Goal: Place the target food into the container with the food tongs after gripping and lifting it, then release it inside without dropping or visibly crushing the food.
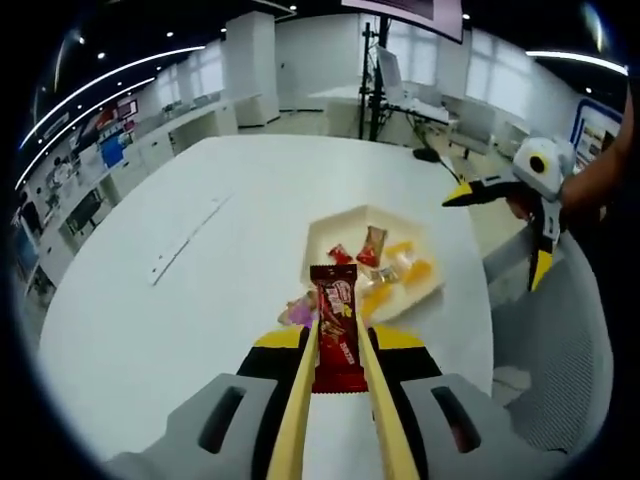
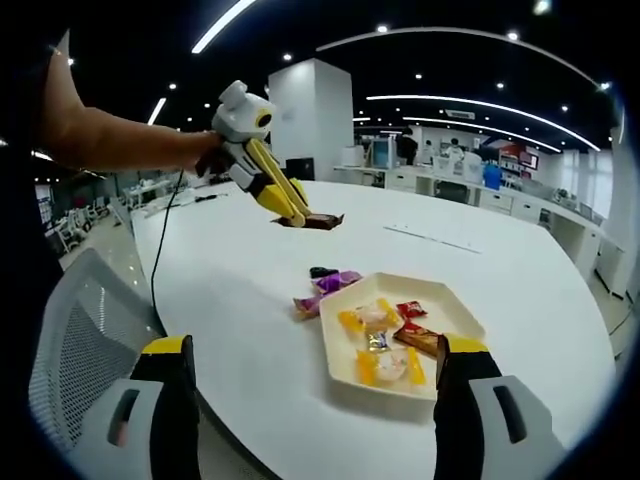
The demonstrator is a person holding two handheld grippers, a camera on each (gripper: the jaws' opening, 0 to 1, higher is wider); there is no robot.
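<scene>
- Chocolate bar [image 1: 336,335] in a red wrapper was pinched between the yellow food tongs [image 1: 340,400] on the left gripper [image 1: 338,345]; tongs squeezed in on both its long edges
- bar's long axis ran along the tongs, far end pointing toward the tray [image 1: 330,235] of wrapped candies; it was held up above the white table [image 1: 180,300]
- right gripper [image 2: 315,400] had its jaws wide apart, holding nothing, low over the tray
- a person's forearm [image 2: 120,140] reached out level, carrying the left gripper
</scene>
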